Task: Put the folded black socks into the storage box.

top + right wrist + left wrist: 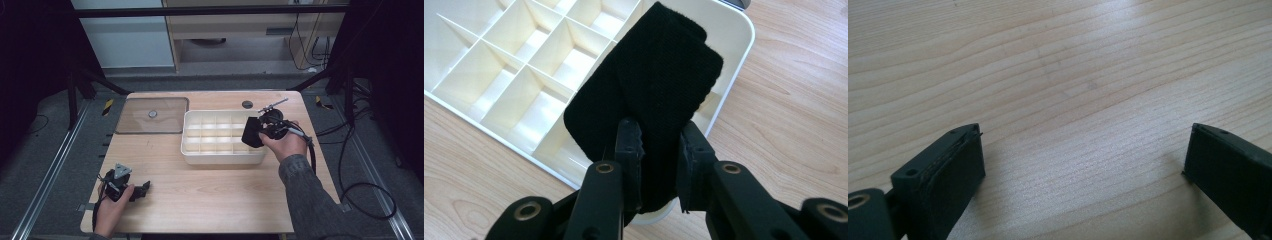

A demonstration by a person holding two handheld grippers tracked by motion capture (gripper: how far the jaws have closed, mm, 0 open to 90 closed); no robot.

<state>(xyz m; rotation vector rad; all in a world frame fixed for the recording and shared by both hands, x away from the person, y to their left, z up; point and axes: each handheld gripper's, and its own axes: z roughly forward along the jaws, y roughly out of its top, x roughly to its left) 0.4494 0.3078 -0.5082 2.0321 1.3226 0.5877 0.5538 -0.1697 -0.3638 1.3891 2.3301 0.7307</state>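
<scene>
High view, lower left of the frame: the left gripper (141, 189) rests on the table (210, 200), jaws spread wide with nothing between them; the left gripper view confirms bare wood between its two jaws. It plays no part for now and is best kept parked there, well apart from the tray.

Farther up, right of centre, the right gripper (256, 134) is clamped on a folded black cloth (251, 134), held over the right end of the white divided tray (222, 159). In the right gripper view the jaws pinch the cloth (659, 95) at its near end, and the rest of it hangs out over the tray's (734, 55) corner compartments, close to the rounded rim. Whether it already touches the dividers I cannot tell.

The step in hand looks like placing the cloth into a compartment at that end. To do it well, centre the fold over one cell, lower it until the free end settles inside the walls, then let the jaws part; releasing too high risks it draping across a divider or the rim.

Beyond the tray, at the upper left of the table, lies a clear lid (152, 116), untouched.
</scene>
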